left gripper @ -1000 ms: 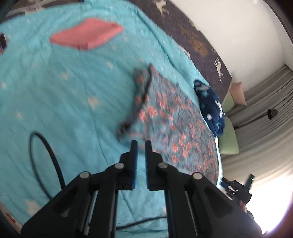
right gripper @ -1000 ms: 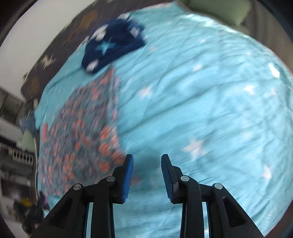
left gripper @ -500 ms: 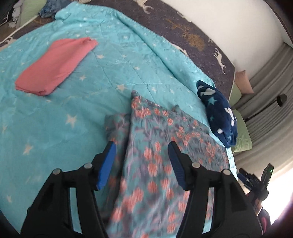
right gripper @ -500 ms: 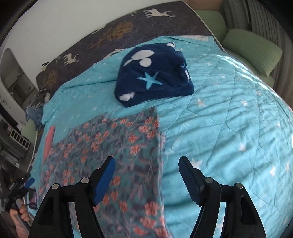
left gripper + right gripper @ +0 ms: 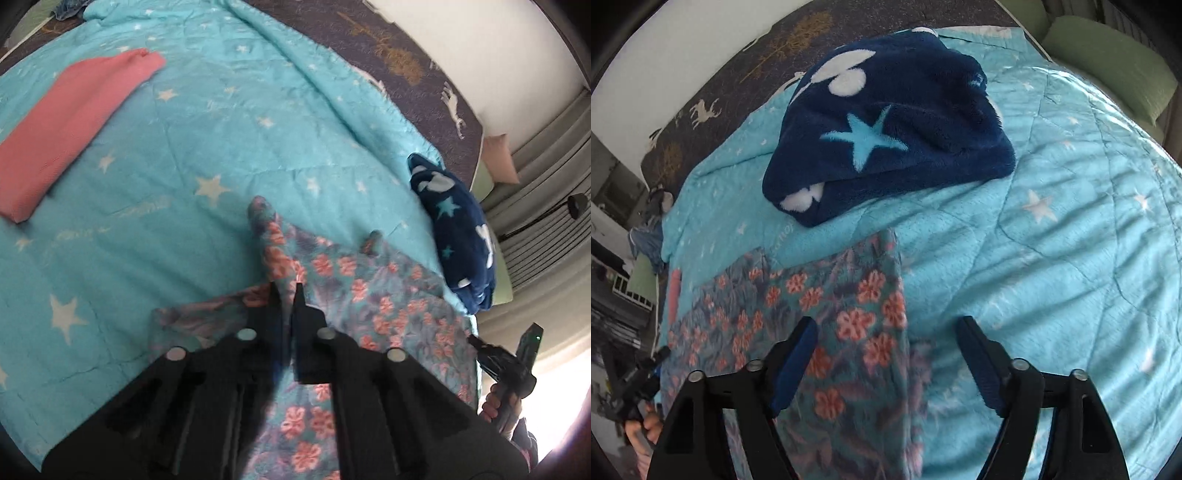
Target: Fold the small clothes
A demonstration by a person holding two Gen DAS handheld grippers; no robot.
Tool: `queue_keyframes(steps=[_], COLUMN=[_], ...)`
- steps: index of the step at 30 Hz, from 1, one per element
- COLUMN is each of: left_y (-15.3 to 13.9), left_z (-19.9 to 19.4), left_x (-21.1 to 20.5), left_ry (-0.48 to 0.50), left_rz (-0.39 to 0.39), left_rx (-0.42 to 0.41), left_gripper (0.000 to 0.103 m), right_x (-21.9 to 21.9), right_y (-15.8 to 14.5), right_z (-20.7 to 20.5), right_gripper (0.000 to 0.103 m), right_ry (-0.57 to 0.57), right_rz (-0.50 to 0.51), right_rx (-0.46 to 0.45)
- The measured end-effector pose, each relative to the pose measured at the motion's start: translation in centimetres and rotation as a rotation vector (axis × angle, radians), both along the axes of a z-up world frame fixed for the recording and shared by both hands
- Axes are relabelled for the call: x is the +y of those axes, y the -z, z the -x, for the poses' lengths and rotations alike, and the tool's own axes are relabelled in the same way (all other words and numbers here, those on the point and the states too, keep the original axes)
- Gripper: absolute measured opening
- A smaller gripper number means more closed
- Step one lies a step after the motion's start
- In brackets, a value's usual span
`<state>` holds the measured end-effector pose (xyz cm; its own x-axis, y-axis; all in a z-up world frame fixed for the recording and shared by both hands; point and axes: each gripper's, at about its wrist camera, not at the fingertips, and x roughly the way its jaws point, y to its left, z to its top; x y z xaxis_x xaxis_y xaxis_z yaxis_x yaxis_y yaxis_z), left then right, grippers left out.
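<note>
A floral garment (image 5: 373, 306), teal with pink flowers, lies spread on the turquoise star quilt (image 5: 207, 155). My left gripper (image 5: 286, 291) is shut on the floral garment's left edge, and the cloth rises to a peak just ahead of the fingertips. In the right wrist view the floral garment (image 5: 827, 314) lies below my right gripper (image 5: 886, 354), which is open wide over the garment's right edge and holds nothing.
A folded pink garment (image 5: 70, 122) lies at the far left of the quilt. A folded dark blue fleece with stars (image 5: 886, 122) lies just beyond the floral garment. Green pillows (image 5: 1108, 62) sit at the bed's far right, and a dark patterned headboard (image 5: 399, 62) runs along the wall.
My left gripper went from open to shut on the floral garment's left edge. My right gripper stayed open and moved closer over the garment's right edge.
</note>
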<state>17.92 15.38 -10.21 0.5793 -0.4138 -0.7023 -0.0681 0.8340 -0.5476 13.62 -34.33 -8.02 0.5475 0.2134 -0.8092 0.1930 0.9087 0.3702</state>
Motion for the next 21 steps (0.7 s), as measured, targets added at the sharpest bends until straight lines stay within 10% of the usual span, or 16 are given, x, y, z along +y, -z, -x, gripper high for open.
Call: queue_keyframes(steps=[1,6,12,16,21], left_y=[-0.6,-2.9,-0.1,-2.1,-3.5], left_z=[0.4,1.8,1.4,4.8,9.6], left_x=[0.1,1.5,2.1,2.1,0.3], left_ry=[-0.004,-0.057,-0.111,-0.114,0.024], left_rz=[-0.003,-0.057,-0.15,-0.135,-0.087], left_rx=[-0.029,-0.133,-0.018,-0.08,-0.152], left_gripper=[0.004,0.004,0.006,0.055,0.066], right_x=[0.1,0.7,0.9,1.6,7.0], right_y=[-0.1,-2.6,-1.5,-3.1,-3.7], right_z=[-0.4,0.1,-0.3,2.6,6.6], right_gripper=[0.002,0.003,0.017,0.025,0.026], right_ry=[-0.002,-0.008,0.01,0.011,-0.231], right_rz=[0.003,0.059,0.143,0.175,0.077], right_rx=[-0.002,-0.119,-0.039,-0.095,-0.137])
